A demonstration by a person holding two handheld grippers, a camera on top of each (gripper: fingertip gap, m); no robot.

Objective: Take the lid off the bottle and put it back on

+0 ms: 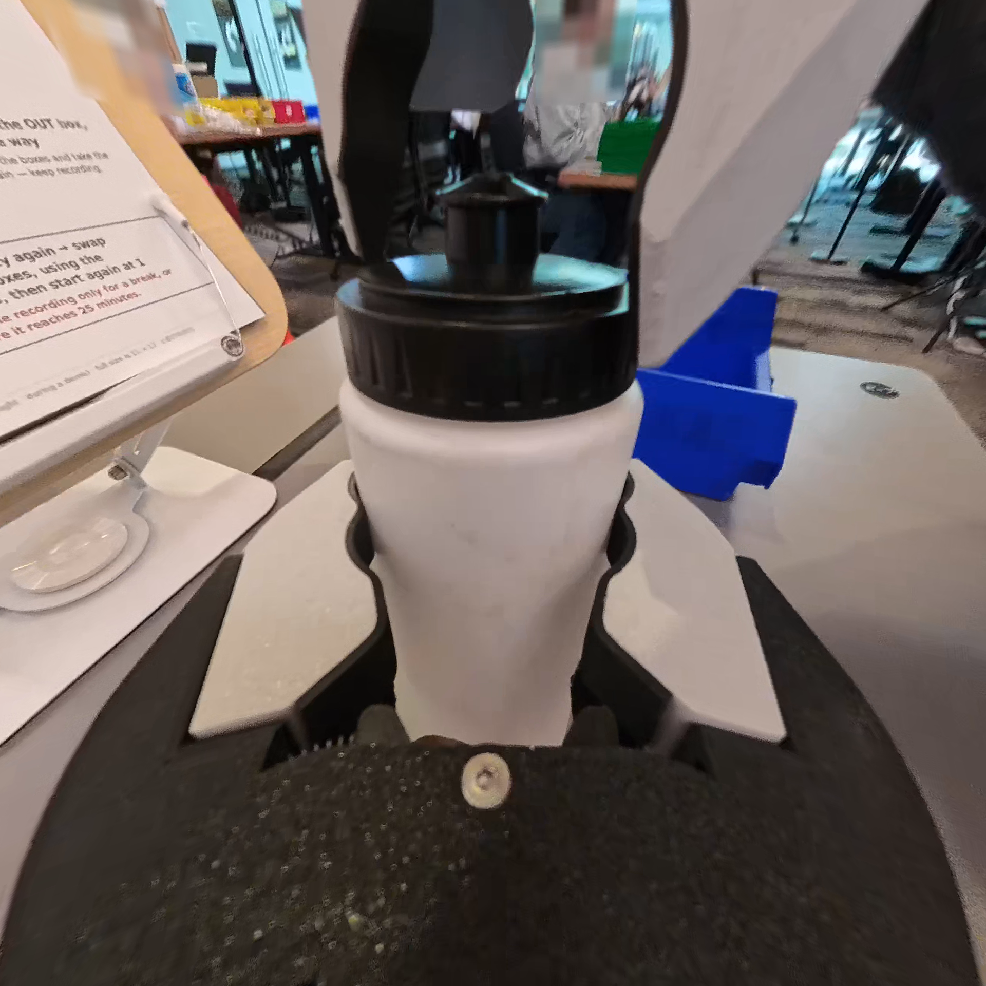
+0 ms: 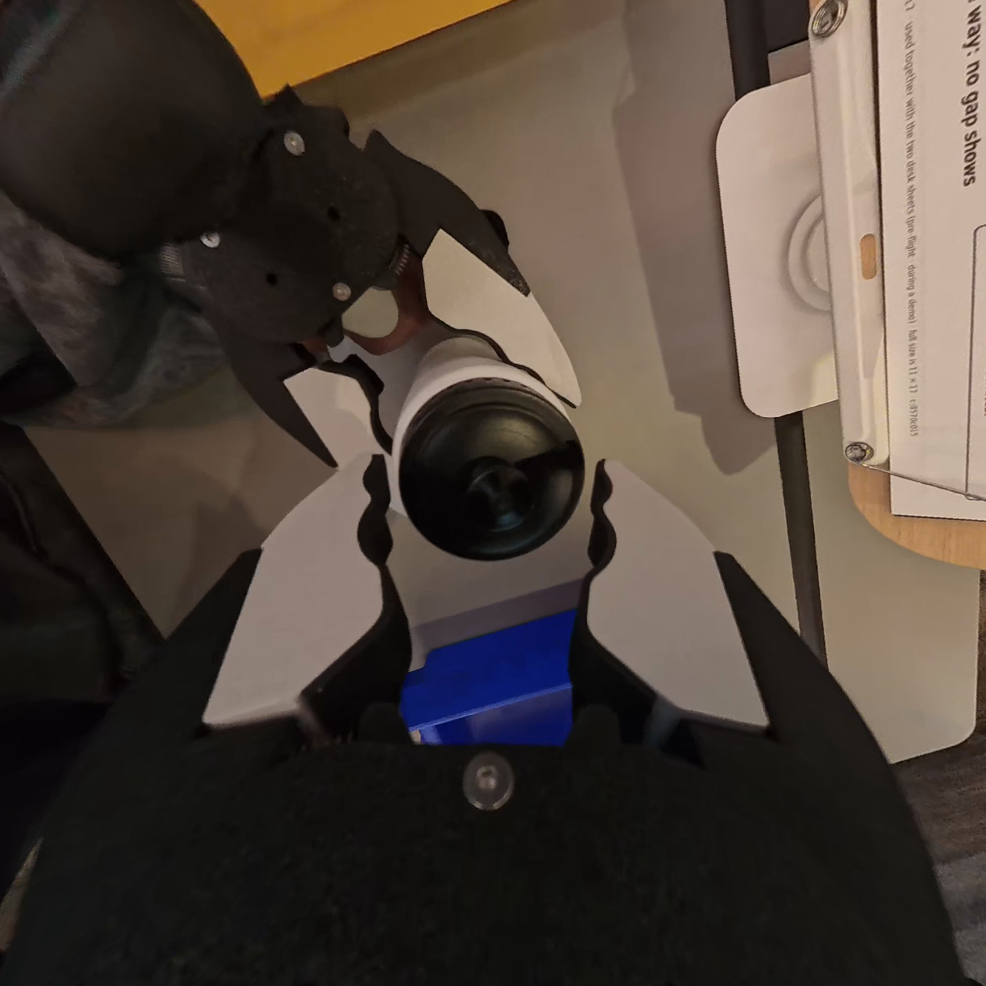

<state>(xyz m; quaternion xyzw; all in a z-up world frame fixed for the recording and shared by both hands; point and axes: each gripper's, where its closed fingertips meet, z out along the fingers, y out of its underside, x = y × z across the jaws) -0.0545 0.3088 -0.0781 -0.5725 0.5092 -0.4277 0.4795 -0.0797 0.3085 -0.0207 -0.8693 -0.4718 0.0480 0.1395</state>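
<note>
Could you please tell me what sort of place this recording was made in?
Probably a shared workshop or lab: a printed instruction sheet on a stand, a blue bin on the desk, and more tables with boxes behind.

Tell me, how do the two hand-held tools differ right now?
The left tool is shut on the white bottle, gripping its body below the black lid; the right tool is open and holds nothing. The left tool comes at the bottle from the side, while the right tool hangs above, looking down on the lid, fingers either side of it without touching. Both share the same black body and white finger plates.
</note>
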